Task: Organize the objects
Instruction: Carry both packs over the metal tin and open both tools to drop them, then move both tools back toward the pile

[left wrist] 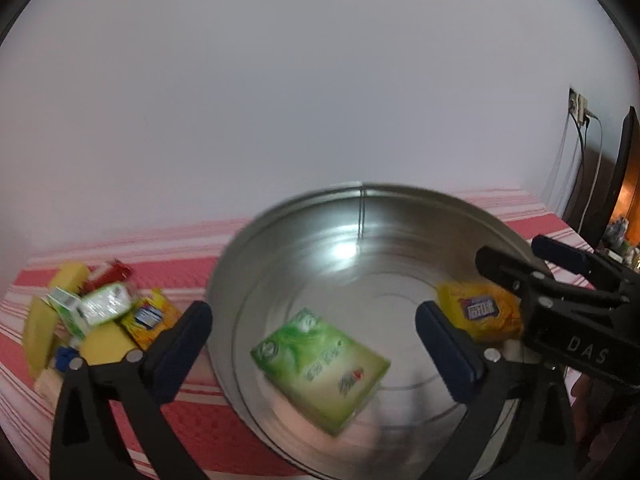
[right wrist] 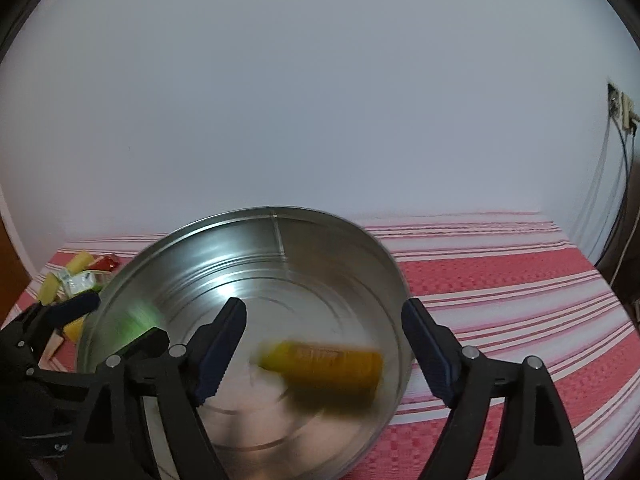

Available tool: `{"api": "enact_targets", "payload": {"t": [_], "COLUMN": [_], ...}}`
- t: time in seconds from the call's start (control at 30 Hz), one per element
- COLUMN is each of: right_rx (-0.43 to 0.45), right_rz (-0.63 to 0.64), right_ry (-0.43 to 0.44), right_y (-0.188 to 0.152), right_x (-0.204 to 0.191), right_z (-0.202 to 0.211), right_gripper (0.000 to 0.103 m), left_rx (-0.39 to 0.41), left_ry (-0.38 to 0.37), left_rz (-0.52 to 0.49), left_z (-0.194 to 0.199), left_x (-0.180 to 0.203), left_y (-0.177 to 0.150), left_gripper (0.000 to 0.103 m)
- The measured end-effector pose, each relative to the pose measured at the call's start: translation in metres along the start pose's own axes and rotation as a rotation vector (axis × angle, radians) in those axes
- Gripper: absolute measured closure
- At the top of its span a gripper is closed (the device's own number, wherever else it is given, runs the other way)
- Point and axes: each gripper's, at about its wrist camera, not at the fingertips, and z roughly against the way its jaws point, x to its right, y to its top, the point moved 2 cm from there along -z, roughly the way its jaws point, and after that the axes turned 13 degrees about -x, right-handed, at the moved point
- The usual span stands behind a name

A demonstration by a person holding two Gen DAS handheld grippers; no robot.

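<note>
A round metal basin (left wrist: 360,232) stands on a red-and-white striped cloth; it also shows in the right wrist view (right wrist: 224,256). A green packet (left wrist: 320,366) lies blurred inside it, between the fingers of my open left gripper (left wrist: 314,344). A yellow packet (left wrist: 482,314) is in the basin by my right gripper (left wrist: 512,256). In the right wrist view my right gripper (right wrist: 324,344) is open above the blurred yellow packet (right wrist: 324,368), not touching it. The green packet (right wrist: 136,320) shows as a blur at the left.
A pile of small packets and boxes (left wrist: 92,312) lies on the cloth left of the basin, also in the right wrist view (right wrist: 76,280). The striped cloth (right wrist: 500,288) stretches right. A white wall stands behind. A socket with cables (left wrist: 580,110) is at the far right.
</note>
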Motion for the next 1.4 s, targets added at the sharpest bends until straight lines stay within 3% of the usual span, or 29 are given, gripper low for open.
{"api": "enact_targets", "payload": {"t": [0.07,0.27,0.47,0.67,0.8,1.03,1.4], "right_rx": [0.039,0.274,0.267,0.402,0.384,0.39,0.372], "right_rz": [-0.026,-0.137,-0.176,-0.189,-0.173,-0.133,-0.14], "right_ry": [0.012,-0.016,-0.057,-0.173,-0.216,-0.245,-0.176], "right_y": [0.0,-0.007,-0.013,-0.026,-0.025,-0.027,-0.022], "right_x": [0.001,0.02,0.019,0.01,-0.005,-0.033,-0.069], "right_z": [0.006,0.033,0.019,0.04,0.036,0.046,0.043], "right_gripper": [0.021,0.021,0.021,0.021,0.021,0.021,0.021], "left_rx": [0.029,0.087,0.137,0.229,0.231,0.224,0.207], "left_ry": [0.006,0.03,0.111,0.21,0.225,0.181,0.208], "left_rz": [-0.002,0.064,0.078,0.075,0.098,0.152,0.165], "left_z": [0.007,0.02,0.023,0.035,0.032,0.036,0.039], "left_x": [-0.001,-0.022,-0.039,-0.054,-0.066,-0.083,-0.125], "left_y": [0.001,-0.003,-0.006,-0.016,-0.021,-0.029,-0.039], "left_gripper": [0.0,0.0,0.0,0.0,0.0,0.0,0.0]}}
